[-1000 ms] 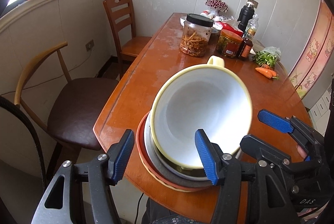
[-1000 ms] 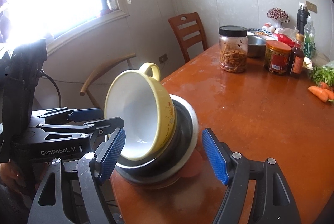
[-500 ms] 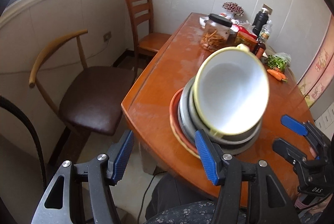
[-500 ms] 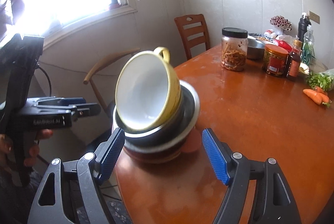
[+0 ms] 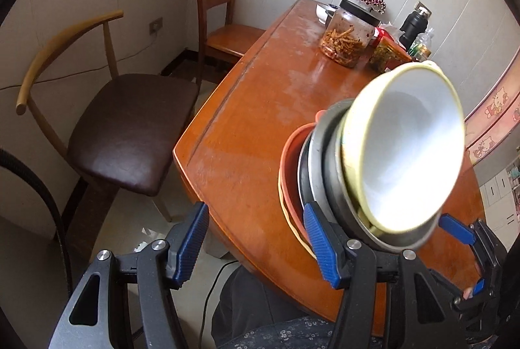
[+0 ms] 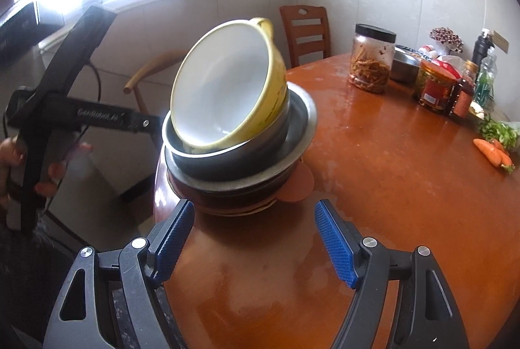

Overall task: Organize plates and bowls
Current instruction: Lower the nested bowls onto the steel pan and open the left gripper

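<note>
- Orange-brown wooden desk [image 6: 383, 160], glossy, worn pale in patches.
- Black-lidded jar [image 6: 372, 62] of dried strips at the far end.
- Red-labelled jar [image 6: 434, 88] and dark sauce bottle [image 6: 463, 90] side by side.
- Two carrots [image 6: 492, 150] touching leafy greens [image 6: 497, 129].
- Slat-backed wooden chair [image 5: 221, 14]; brown-cushioned armchair [image 5: 130, 127] beside the desk.

A stack of bowls [image 6: 240, 160] sits at the near corner of the table [image 6: 373, 186], a cup [image 6: 227, 85] tilted on top. Jars [image 6: 372, 62] and bottles [image 6: 463, 93] cluster at the far end, carrots [image 6: 492, 150] to their right. Two chairs [image 5: 130, 121] stand along the table's left side.
</note>
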`<control>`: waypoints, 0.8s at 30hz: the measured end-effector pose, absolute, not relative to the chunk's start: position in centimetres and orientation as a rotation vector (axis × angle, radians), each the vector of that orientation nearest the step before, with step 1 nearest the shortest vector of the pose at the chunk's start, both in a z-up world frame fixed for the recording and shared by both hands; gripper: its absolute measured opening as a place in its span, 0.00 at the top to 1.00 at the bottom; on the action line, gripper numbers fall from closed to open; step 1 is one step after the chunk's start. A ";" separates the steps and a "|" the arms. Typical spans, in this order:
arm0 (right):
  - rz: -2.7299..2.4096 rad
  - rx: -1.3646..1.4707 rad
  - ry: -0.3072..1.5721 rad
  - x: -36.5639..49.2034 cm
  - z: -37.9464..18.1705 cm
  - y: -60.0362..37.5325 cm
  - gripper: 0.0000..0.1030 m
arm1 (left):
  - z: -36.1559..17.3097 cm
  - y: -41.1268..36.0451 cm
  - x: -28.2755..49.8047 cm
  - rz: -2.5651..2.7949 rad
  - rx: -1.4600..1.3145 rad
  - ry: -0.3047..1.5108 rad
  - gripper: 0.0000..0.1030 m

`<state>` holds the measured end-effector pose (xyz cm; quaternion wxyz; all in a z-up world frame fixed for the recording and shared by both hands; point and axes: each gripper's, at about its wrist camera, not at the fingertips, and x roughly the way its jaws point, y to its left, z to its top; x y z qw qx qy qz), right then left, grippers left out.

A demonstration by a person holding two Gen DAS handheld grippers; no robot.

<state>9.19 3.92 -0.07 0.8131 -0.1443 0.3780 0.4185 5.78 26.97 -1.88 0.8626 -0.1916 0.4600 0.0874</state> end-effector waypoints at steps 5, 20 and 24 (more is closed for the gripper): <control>0.899 -0.349 0.811 9.7 -1.0 4.9 0.24 | -2.7 27.2 7.4 0.145 -0.390 0.996 0.42; 0.903 -0.447 0.777 11.6 -2.5 6.2 0.20 | -2.5 24.2 13.2 0.045 -0.233 1.019 0.50; 0.888 -0.420 0.812 12.8 -2.9 4.8 0.20 | -2.3 22.2 15.1 0.013 -0.185 1.026 0.52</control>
